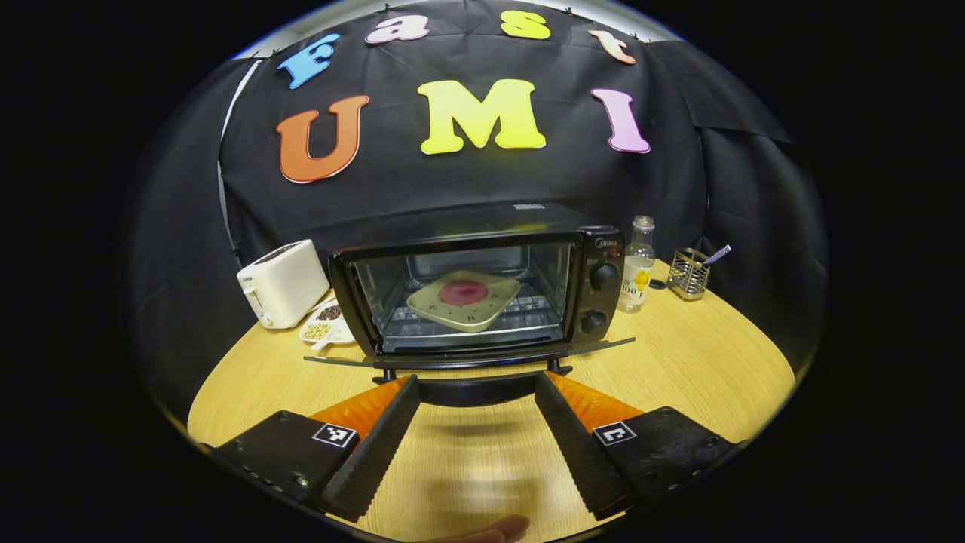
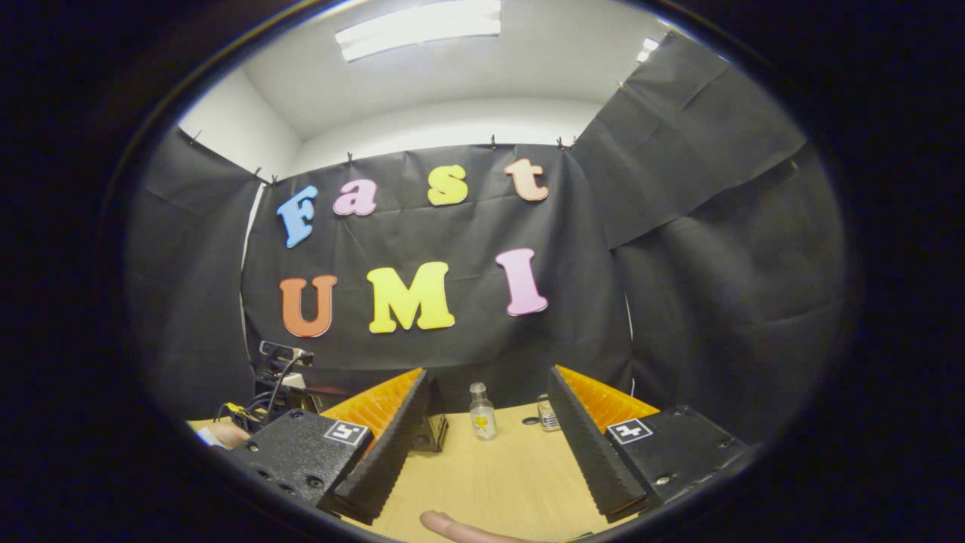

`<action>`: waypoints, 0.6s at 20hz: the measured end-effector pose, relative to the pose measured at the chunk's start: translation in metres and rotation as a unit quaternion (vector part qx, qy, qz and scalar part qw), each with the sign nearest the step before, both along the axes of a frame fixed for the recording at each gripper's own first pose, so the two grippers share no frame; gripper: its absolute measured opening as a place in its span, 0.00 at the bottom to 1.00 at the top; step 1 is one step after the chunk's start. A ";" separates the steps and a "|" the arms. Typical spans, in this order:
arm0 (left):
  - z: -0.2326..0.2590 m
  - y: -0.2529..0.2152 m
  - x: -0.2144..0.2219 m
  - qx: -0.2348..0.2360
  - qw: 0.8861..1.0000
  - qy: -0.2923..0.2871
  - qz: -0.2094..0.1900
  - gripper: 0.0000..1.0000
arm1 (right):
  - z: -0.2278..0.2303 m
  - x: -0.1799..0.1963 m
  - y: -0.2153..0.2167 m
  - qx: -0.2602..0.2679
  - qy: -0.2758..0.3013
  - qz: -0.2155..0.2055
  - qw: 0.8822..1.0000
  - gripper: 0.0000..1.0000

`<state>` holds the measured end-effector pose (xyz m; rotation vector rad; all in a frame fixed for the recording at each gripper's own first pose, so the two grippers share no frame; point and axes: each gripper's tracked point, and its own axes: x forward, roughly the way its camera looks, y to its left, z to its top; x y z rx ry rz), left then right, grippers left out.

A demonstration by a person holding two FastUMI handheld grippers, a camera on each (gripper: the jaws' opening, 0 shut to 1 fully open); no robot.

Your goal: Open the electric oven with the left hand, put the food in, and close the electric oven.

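In the left gripper view the oven [image 1: 482,290] is seen at frame centre, standing on the table [image 1: 678,369]. Its door [image 1: 467,360] is dropped flat toward the camera, so the cavity is laid open. The plate [image 1: 464,300] with the red food [image 1: 463,292] is set on the rack inside; the loading step is judged done and only the closing left.

The left gripper [image 1: 476,392] is held spread wide, empty, just below the door's handle [image 1: 476,391], which is framed between the fingertips, presumably so the door can be lifted. Whether the handle is touched cannot be told.

A toaster [image 1: 283,283] and a small dish [image 1: 326,324] are placed left of the oven, a bottle [image 1: 637,264] and a wire holder [image 1: 688,273] to its right. Bare table is left in the lower frame, so room for the door's swing is judged ample.

In the right gripper view the right gripper [image 2: 490,392] is held open and empty, raised and pointed at the wall, well out of the way.
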<state>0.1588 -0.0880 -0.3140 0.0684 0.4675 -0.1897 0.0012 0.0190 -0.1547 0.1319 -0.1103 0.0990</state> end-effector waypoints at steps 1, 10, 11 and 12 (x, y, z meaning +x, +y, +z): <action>0.003 -0.001 0.006 -0.001 1.000 -0.004 0.002 0.98 | 0.000 0.009 0.000 -0.007 -0.002 0.001 1.000 1.00; 0.009 -0.003 0.035 -0.010 0.999 -0.003 0.040 0.97 | -0.011 0.040 0.007 -0.033 0.017 0.030 0.999 1.00; 0.015 -0.002 0.029 -0.012 0.999 -0.005 0.043 0.97 | -0.010 0.038 0.006 -0.037 0.019 0.028 0.999 0.96; 0.022 -0.001 0.022 -0.014 0.999 -0.009 0.044 0.97 | -0.011 0.036 0.005 -0.042 0.023 0.024 0.999 1.00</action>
